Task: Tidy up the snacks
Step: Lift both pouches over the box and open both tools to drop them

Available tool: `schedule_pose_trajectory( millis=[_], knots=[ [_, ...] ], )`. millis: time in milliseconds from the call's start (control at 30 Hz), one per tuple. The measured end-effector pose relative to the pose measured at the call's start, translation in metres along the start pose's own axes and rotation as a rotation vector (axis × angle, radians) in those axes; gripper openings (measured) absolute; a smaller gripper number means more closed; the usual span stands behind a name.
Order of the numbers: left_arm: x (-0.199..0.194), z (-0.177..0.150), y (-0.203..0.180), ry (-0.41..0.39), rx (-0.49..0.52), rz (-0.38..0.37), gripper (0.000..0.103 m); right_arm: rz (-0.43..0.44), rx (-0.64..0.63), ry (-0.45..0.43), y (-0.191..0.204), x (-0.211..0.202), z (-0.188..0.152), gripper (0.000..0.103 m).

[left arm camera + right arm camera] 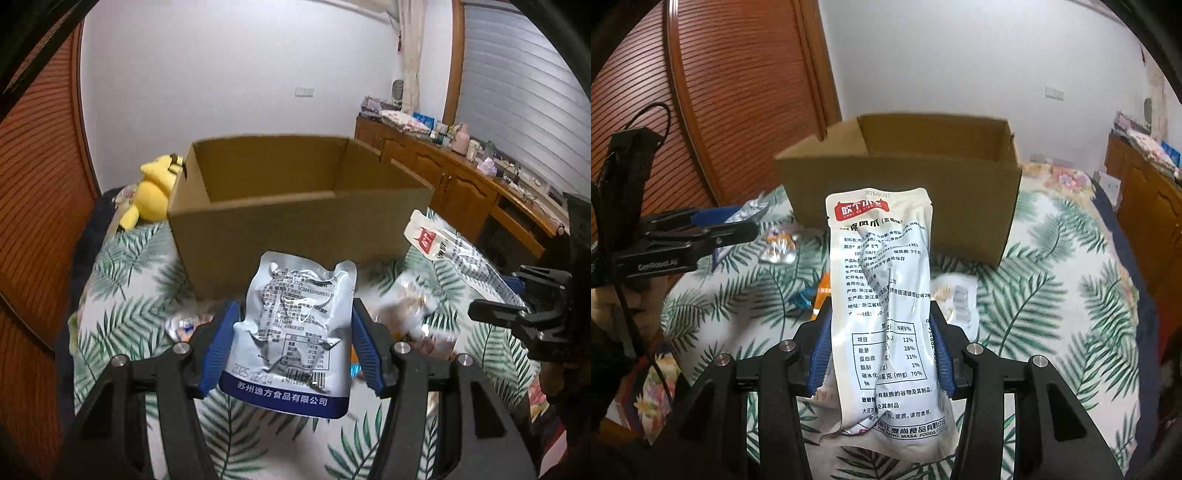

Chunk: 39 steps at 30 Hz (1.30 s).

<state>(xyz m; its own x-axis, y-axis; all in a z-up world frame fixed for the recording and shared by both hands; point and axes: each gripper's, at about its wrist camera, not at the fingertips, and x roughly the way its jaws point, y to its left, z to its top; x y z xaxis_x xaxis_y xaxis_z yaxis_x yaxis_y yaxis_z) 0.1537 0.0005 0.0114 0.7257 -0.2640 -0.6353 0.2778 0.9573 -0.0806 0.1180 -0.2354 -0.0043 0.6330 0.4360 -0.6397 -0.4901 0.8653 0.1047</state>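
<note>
Bed [122,273]: leaf-print cover, carries everything; its right edge drops off toward a wooden cabinet [454,177] at 2 o'clock in the left wrist view.
Box [295,206]: open cardboard box at 12 o'clock in both views, top flaps clear, inside looks empty as far as the near wall lets me see.
Long packet [882,295]: white snack pouch, upright, pinched at its lower half by the right hand-held gripper [881,354]; jaws partly closed, pads pressing both side edges.
Short packet [295,325]: silvery pouch with a blue bottom band, held upright in the left hand-held gripper [291,350]; jaws about half closed on its sides.
Loose snacks [779,245]: small wrapped pieces lie on the bed between the grippers and the box, at 10 o'clock in the right wrist view; more at 1 o'clock.
Progress: early, by my reading; two packets are lifted, none seen in the box, several remain on the bed.
Room to move: open air above the box rim; the near wall is the edge to clear, and the two grippers sit near each other side by side.
</note>
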Motion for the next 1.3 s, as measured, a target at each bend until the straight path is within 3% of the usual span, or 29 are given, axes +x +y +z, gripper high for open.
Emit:
schedule_pose_trajectory(
  millis=[533,767,1300],
  knots=[
    [0.036,0.099,0.014,-0.086,0.023,-0.011,0.060,-0.032,-0.094,-0.097,-0.011,-0.006,0.078,0.047],
    [0.074,0.117,0.026,-0.040,0.006,0.001,0.060,-0.040,-0.146,-0.096,-0.013,0.015,0.105,0.047],
    [0.111,0.132,0.037,0.004,-0.039,-0.025,0.060,-0.040,-0.163,-0.082,-0.028,0.070,0.158,0.047]
  ],
)
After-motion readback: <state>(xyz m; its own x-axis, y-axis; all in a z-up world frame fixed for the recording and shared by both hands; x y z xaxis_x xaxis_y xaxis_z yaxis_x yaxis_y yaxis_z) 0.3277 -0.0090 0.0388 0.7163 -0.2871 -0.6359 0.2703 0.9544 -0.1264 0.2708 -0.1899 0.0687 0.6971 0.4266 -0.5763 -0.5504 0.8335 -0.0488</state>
